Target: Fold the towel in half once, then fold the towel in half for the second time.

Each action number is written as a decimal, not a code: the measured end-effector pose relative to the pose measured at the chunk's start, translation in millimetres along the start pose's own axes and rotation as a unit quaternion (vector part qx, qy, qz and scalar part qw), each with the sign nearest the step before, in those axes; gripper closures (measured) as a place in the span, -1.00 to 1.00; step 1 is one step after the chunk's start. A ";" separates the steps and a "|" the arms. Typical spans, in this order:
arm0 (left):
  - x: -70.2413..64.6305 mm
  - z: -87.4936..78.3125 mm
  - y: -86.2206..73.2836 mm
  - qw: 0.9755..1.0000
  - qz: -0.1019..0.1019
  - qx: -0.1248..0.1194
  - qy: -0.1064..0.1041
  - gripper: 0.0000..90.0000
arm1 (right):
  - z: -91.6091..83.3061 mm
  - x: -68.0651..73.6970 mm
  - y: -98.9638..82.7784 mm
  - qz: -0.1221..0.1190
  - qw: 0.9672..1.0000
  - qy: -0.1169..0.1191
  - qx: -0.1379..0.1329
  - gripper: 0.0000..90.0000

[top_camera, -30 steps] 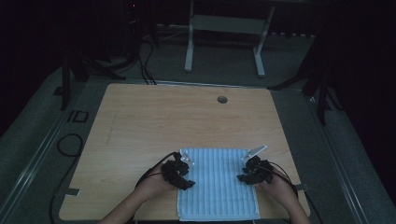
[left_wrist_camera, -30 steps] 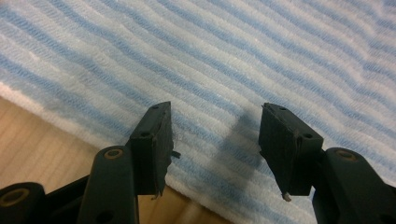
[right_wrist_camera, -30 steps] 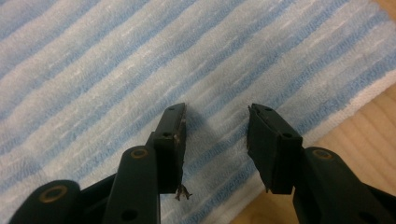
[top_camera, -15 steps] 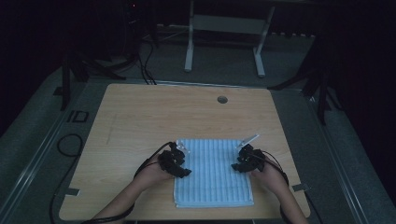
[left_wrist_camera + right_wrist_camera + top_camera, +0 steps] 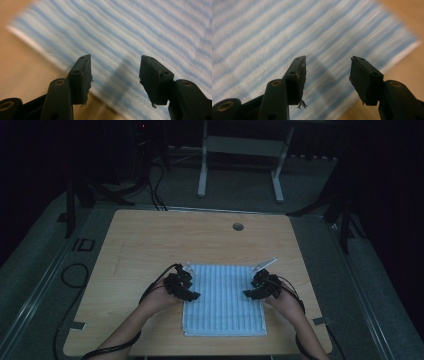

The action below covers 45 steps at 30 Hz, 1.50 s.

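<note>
towel [image 5: 223,301] on table [image 5: 150,240] near front edge, hole [image 5: 238,226] behind

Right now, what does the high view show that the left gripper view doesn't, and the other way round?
The high view takes in the whole striped towel lying flat near the front edge of the wooden table, with the right gripper at its right side, both forearms, and a round hole in the tabletop. The left gripper view gives a close look at the jaws standing apart over the towel's edge, nothing between them. Both share the left gripper, the blue and white towel and bare wood beside it.
</note>
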<state>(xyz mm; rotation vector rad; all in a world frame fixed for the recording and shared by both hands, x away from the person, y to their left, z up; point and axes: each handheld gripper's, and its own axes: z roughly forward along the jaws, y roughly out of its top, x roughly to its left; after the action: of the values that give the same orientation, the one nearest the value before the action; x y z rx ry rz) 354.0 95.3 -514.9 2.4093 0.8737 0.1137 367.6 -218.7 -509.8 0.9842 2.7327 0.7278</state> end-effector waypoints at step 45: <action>84.4 -13.1 42.4 0.997 -0.046 -0.057 0.017 0.94 | 2.3 -86.8 61.7 0.045 0.998 -0.005 0.033 0.88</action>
<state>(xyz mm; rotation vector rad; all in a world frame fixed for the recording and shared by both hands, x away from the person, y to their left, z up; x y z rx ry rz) 440.6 126.8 -490.3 2.2633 0.9664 0.1641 470.1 -231.5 -483.8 1.1290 2.7361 0.6477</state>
